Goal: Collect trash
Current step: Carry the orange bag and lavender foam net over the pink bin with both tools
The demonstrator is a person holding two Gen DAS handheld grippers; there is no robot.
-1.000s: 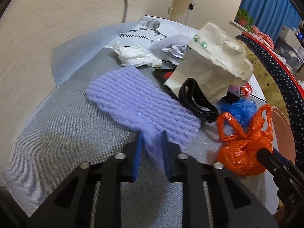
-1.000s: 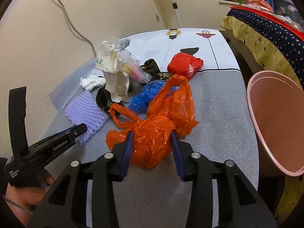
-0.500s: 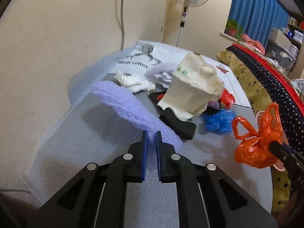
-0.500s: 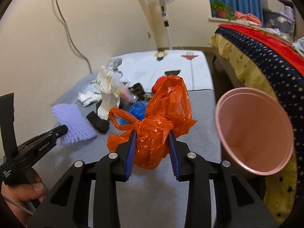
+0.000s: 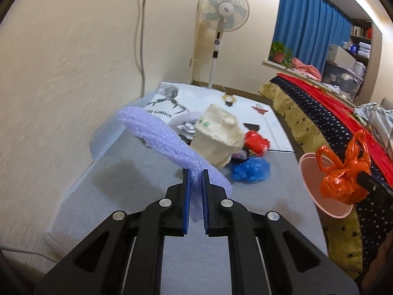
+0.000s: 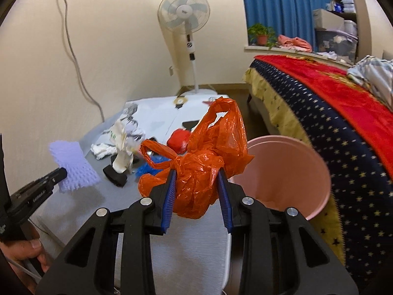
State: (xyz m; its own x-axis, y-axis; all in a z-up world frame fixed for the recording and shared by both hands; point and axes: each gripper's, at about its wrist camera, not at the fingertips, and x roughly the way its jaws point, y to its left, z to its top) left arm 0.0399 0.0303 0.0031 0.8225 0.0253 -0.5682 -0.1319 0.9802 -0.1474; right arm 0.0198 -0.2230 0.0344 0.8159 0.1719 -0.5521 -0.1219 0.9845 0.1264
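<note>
My left gripper (image 5: 196, 175) is shut on a lilac foam net sleeve (image 5: 157, 135) and holds it in the air above the grey mat; the sleeve also shows in the right wrist view (image 6: 73, 164). My right gripper (image 6: 196, 174) is shut on a crumpled orange plastic bag (image 6: 203, 164), lifted beside the rim of a pink bin (image 6: 287, 172). In the left wrist view the orange bag (image 5: 343, 179) hangs in front of the pink bin (image 5: 307, 172).
On the grey mat (image 5: 122, 196) lie a cream paper bag (image 5: 218, 137), a blue plastic bag (image 5: 250, 172), a red bag (image 5: 256, 141), white tissues (image 6: 103, 148) and a black strap (image 6: 115, 175). A fan (image 5: 222, 12) stands behind. A bed (image 6: 331, 113) is on the right.
Both grippers have risen from the mat with their loads. The foam sleeve left the mat. The orange bag moved right, up to the pink bin's rim.
</note>
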